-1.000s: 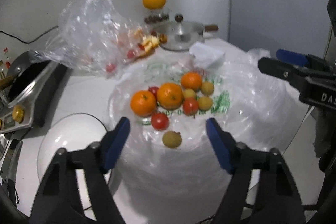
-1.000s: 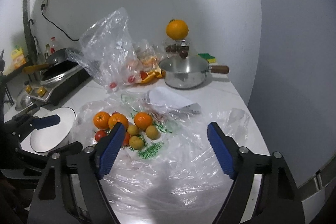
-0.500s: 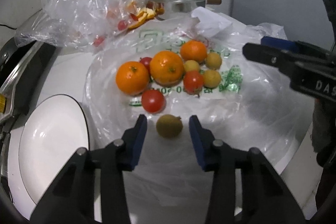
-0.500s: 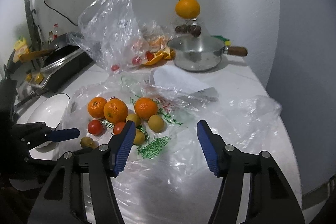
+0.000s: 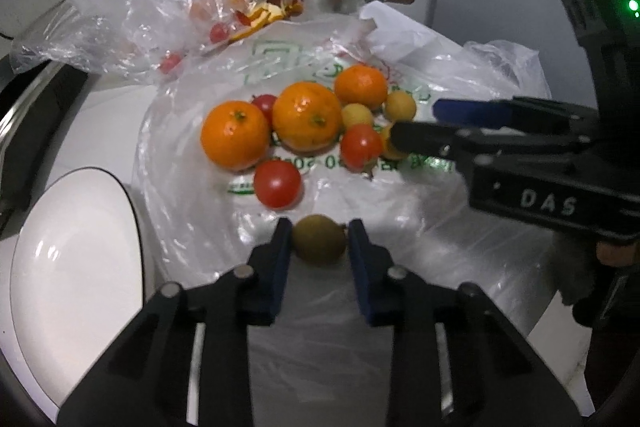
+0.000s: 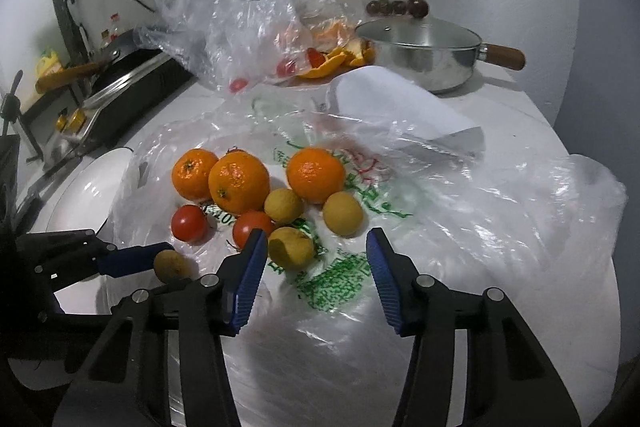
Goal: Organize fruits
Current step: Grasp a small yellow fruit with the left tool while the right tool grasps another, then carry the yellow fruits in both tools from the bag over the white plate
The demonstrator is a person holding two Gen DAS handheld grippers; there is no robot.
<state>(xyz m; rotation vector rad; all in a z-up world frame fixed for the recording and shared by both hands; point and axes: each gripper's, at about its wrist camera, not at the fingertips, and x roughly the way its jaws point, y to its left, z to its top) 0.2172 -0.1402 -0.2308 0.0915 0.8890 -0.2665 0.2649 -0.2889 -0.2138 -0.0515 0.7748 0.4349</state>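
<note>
Brownish longan [image 5: 319, 238] clamped in left gripper [image 5: 316, 239], right gripper [image 6: 316, 254] spread beside yellow longan [image 6: 290, 248], apparently untouched, white plate [image 5: 76, 267] alongside.

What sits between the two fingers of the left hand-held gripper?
A small brownish longan-like fruit, flanked closely by both blue pads of the left hand-held gripper, on the plastic bag; the left wrist view shows it.

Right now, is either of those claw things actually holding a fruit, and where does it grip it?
The left gripper pinches the small brown fruit across its two sides. The right gripper is open and holds nothing.
</note>
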